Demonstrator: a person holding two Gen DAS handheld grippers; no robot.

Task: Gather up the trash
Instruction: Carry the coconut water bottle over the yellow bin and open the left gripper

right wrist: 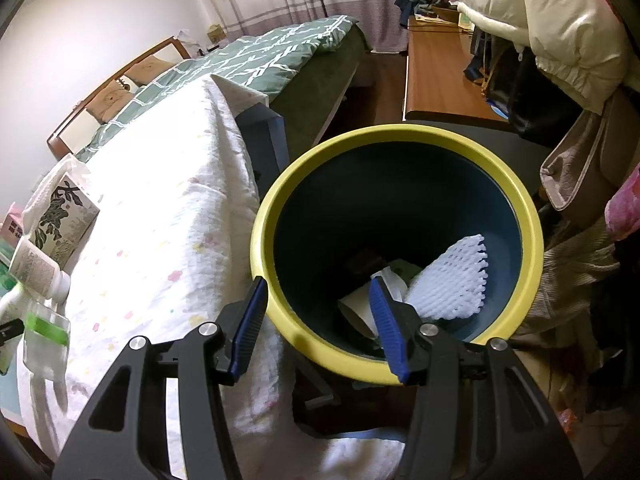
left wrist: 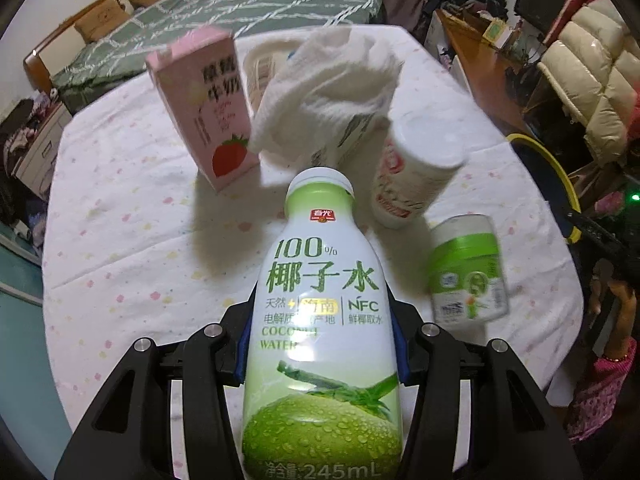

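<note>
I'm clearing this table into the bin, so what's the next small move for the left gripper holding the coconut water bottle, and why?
Probably carry it right toward the bin. The left gripper is shut on the coconut water bottle, tilted above the table, while the bin stands beside the table's right edge, open, with trash already inside. The right gripper is open and empty over it.

A bed (right wrist: 256, 60) with a green quilt (left wrist: 224, 20) stands behind the table; a white spotted cloth (left wrist: 120, 216) covers that table; a wooden desk (right wrist: 436, 76) stands right; cream bedding (right wrist: 544, 20) is piled beside it.
</note>
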